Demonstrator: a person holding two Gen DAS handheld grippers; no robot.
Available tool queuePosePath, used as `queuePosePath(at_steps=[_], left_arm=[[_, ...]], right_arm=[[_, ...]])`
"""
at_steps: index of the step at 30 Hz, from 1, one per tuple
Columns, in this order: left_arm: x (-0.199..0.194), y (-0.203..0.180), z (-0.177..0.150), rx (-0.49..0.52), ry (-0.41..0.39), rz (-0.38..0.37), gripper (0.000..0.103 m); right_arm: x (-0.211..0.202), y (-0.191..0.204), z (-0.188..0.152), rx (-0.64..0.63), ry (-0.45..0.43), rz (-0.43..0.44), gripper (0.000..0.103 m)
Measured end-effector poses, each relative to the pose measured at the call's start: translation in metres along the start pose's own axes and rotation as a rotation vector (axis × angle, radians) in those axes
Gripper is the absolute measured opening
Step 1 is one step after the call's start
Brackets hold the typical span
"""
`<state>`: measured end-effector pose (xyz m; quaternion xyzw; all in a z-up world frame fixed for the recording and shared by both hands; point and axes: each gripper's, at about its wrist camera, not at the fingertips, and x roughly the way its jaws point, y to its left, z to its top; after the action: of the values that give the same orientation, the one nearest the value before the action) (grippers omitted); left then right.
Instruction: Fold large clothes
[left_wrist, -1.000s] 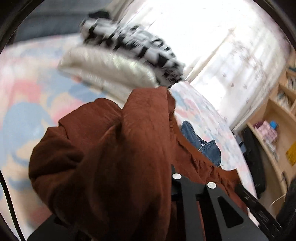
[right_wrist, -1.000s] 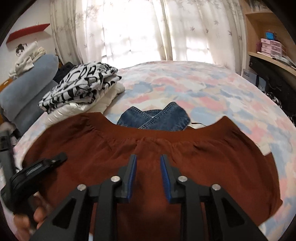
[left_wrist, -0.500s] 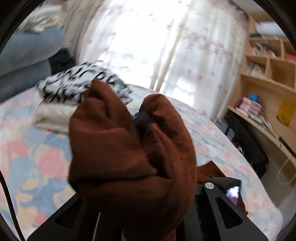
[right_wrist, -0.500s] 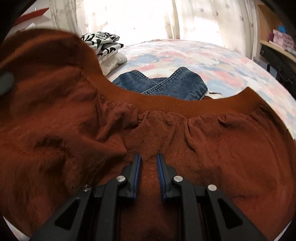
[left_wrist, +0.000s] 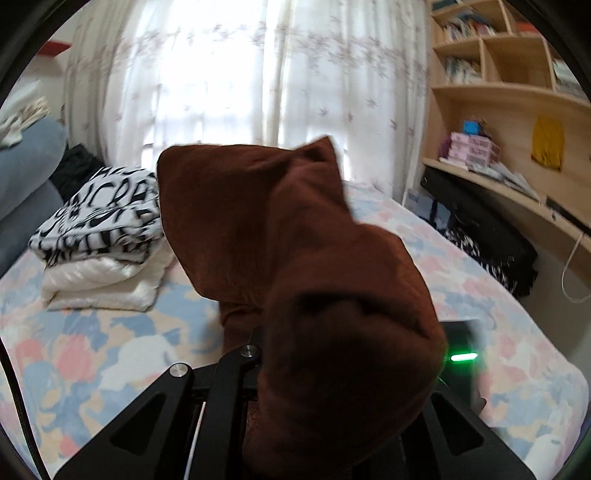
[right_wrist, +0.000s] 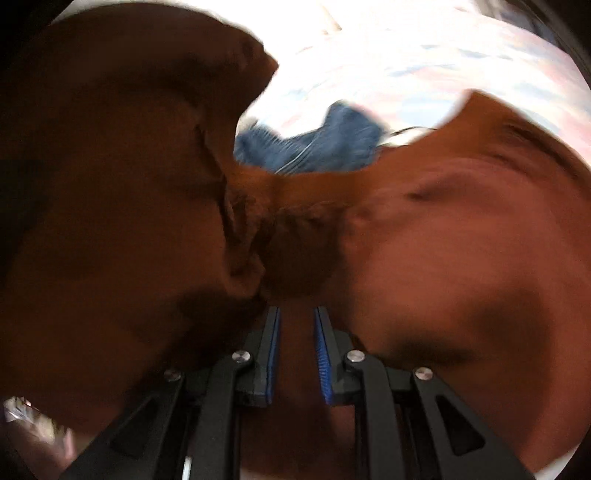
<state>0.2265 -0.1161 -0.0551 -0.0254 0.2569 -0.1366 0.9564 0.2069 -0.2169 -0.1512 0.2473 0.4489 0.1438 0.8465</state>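
A large rust-brown garment (left_wrist: 280, 221) hangs bunched over my left gripper (left_wrist: 280, 343), which is shut on it and holds it up above the bed; the cloth hides most of the fingers. In the right wrist view the same garment (right_wrist: 461, 240) fills the frame. Its lifted side looms dark on the left and the rest lies spread to the right. My right gripper (right_wrist: 297, 314) points down at it, blue pads close together, with a puckered fold of the cloth pinched at their tips. Blue jeans (right_wrist: 325, 144) lie just beyond the garment's edge.
The bed has a pastel patterned sheet (left_wrist: 92, 350). At its far left is a folded stack, a black-and-white garment (left_wrist: 103, 218) on a white one (left_wrist: 99, 280), beside grey pillows (left_wrist: 26, 177). A black unit with a green light (left_wrist: 461, 354) shows behind the cloth. Shelves (left_wrist: 517, 92) and a black bag (left_wrist: 480, 229) stand right.
My left gripper rose and swung across with the brown cloth, its view rolling level. The right gripper's pads narrowed onto the cloth, and the lifted side now covers that view's left.
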Motion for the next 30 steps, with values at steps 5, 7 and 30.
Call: queuePosePath(at_steps=[5,7,30], left_arm=[[0.019,-0.071,-0.001,0.063,0.046,-0.023,0.01],[0.026,-0.101,-0.001,0.078,0.048,-0.042,0.01],[0.056,-0.131,-0.048,-0.099,0.258,-0.248,0.013]], right_arm=[[-0.104,-0.059,-0.017,0.104,-0.199,-0.082,0.018],[-0.136,-0.081,-0.025,0.143,-0.271,-0.137,0.019],[-0.15,-0.141,-0.054,0.238,-0.202,-0.061,0.019]])
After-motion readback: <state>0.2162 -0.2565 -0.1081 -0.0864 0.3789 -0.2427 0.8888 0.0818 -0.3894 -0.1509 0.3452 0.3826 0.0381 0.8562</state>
